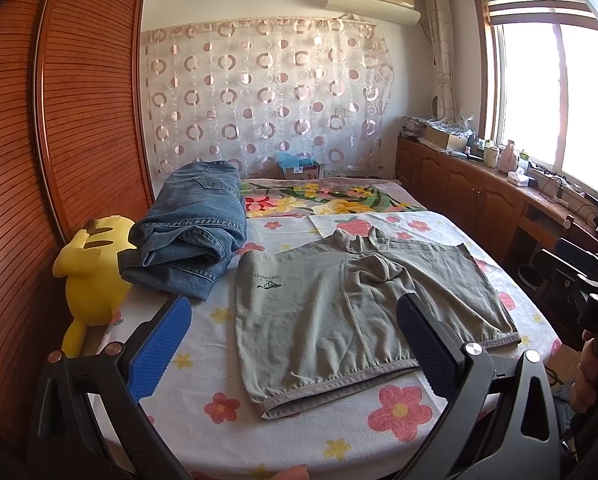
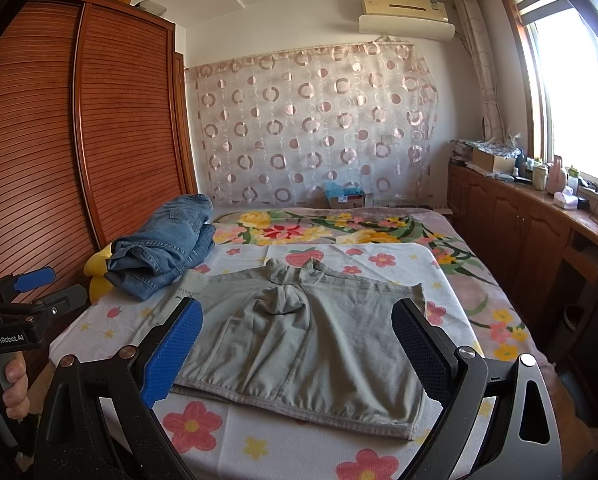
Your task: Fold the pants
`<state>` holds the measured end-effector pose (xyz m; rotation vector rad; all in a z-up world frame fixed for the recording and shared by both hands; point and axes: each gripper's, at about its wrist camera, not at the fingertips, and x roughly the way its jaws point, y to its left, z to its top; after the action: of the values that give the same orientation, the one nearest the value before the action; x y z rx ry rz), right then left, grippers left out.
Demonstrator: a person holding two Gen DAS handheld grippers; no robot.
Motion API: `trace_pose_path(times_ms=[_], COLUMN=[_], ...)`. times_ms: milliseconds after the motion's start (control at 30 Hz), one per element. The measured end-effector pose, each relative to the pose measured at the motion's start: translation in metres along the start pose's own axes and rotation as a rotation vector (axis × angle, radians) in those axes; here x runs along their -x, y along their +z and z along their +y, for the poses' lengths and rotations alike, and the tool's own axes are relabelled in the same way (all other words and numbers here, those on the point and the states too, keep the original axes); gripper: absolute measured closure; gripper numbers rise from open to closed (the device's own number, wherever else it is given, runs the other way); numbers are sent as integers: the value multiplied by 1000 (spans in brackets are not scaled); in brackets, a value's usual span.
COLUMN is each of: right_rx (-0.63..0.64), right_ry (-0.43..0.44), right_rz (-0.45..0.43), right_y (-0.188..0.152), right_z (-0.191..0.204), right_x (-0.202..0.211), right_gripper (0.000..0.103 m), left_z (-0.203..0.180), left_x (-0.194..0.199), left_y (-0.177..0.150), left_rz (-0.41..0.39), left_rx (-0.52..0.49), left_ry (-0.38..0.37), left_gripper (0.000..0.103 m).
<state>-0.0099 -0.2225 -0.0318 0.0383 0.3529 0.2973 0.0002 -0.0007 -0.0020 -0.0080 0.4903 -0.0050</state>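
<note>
Grey-green pants (image 1: 351, 312) lie folded flat on the flowered sheet near the bed's front edge; they also show in the right wrist view (image 2: 311, 344). My left gripper (image 1: 295, 344) is open with blue pads, hovering above the pants' front hem, holding nothing. My right gripper (image 2: 299, 352) is open too, above the pants' near edge, and empty. The left gripper's body (image 2: 23, 312) shows at the left of the right wrist view, and the right gripper's body (image 1: 595, 292) at the right of the left wrist view.
Folded blue jeans (image 1: 191, 236) sit at the bed's left, next to a yellow plush toy (image 1: 95, 268). A wooden wardrobe (image 1: 59, 140) stands to the left. A wooden counter (image 1: 499, 184) with clutter runs under the window on the right.
</note>
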Motion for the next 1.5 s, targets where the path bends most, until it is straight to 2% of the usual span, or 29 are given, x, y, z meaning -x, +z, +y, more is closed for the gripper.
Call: trace_pose_path(times_ms=[1500], right_rx=[-4], right_ry=[3], right_rz=[4], right_y=[-2], right_z=[1], right_x=[0], right_gripper=[7], left_z=[1], left_x=[0], left_y=[2], left_rz=[10], left_rx=[2], left_ry=[-3], left_gripper=[0])
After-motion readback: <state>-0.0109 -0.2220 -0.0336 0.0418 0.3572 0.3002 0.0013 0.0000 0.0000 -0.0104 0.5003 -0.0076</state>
